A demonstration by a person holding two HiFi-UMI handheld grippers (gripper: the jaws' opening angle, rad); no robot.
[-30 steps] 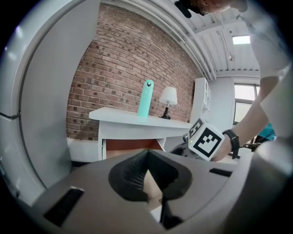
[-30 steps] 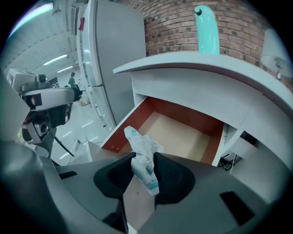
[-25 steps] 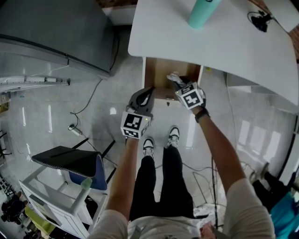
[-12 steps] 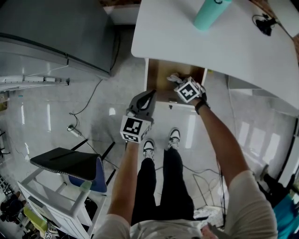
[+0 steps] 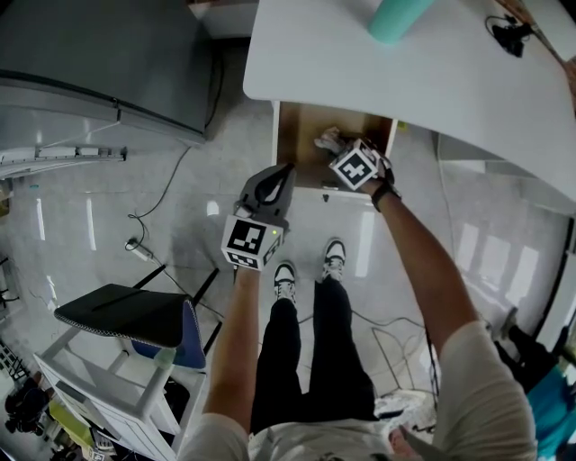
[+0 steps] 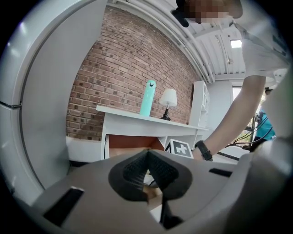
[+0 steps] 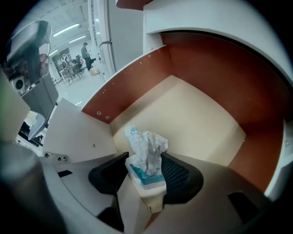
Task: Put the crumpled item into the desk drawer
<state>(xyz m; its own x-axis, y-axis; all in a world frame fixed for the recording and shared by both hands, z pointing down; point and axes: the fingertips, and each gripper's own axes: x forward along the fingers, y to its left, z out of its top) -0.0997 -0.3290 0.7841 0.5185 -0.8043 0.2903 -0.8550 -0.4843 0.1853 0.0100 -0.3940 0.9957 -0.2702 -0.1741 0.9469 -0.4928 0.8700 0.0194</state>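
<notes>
The crumpled item, white paper with a teal patch, sits between the jaws of my right gripper, over the front edge of the open desk drawer. The jaws are opening and the left pad stands off the paper. In the head view the right gripper reaches into the wooden drawer under the white desk, with the crumpled item at its tip. My left gripper hovers just in front of the drawer's left part, its fingertips together and empty; in its own view the left gripper points at the drawer.
A white desk top overhangs the drawer, with a teal bottle on it. A grey cabinet stands at the left. A black chair and floor cables lie to the lower left. My feet are below the drawer.
The right gripper has pushed further over the drawer with the crumpled item. The left gripper drifted a little up toward the drawer front.
</notes>
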